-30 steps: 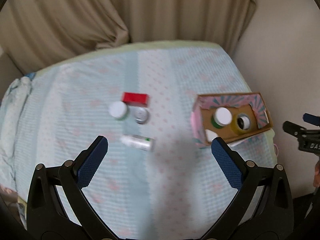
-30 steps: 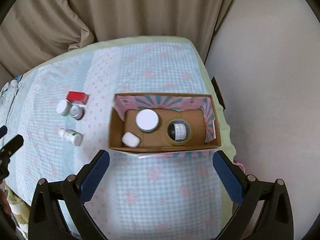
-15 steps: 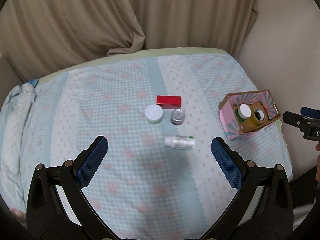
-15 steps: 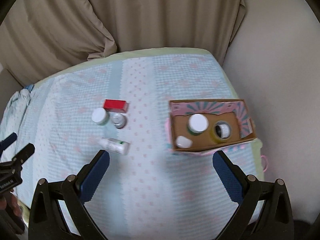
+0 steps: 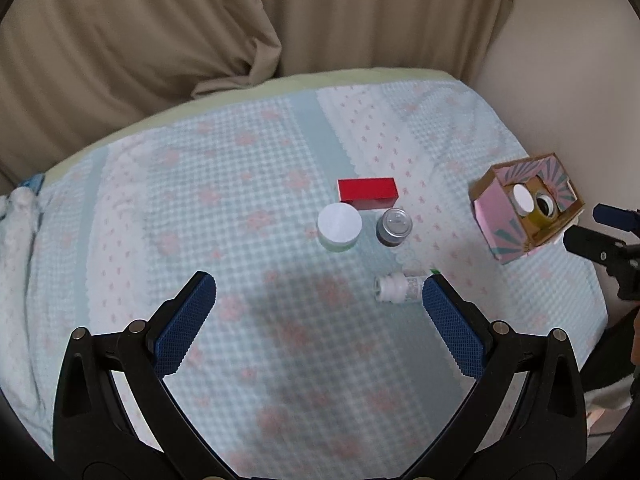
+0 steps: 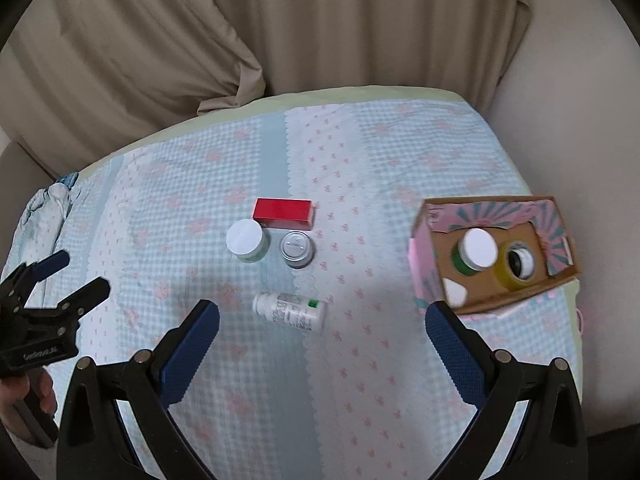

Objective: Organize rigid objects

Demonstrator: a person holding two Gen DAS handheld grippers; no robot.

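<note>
A red box (image 5: 367, 193) (image 6: 283, 213), a white-lidded jar (image 5: 339, 226) (image 6: 245, 239), a small silver-lidded jar (image 5: 393, 226) (image 6: 295, 248) and a white bottle lying on its side (image 5: 398, 287) (image 6: 290, 311) sit mid-bed. A pink cardboard box (image 5: 501, 224) (image 6: 425, 258) at the right edge holds a white-capped green jar (image 6: 476, 254), a yellow tape roll (image 6: 518, 266) and a small white object (image 6: 455, 292). My left gripper (image 5: 316, 312) is open and empty above the bed, short of the bottle. My right gripper (image 6: 322, 334) is open and empty, just short of the bottle.
The bed has a light blue and pink patterned cover (image 5: 240, 184). Beige curtains (image 5: 200, 20) hang behind it and a wall (image 6: 580, 100) is at the right. Rumpled bedding (image 6: 44, 208) lies at the left edge.
Both views have swung left and nearer: the loose items now sit centred and the pink box has shifted to the right edge. Both grippers stay open.
</note>
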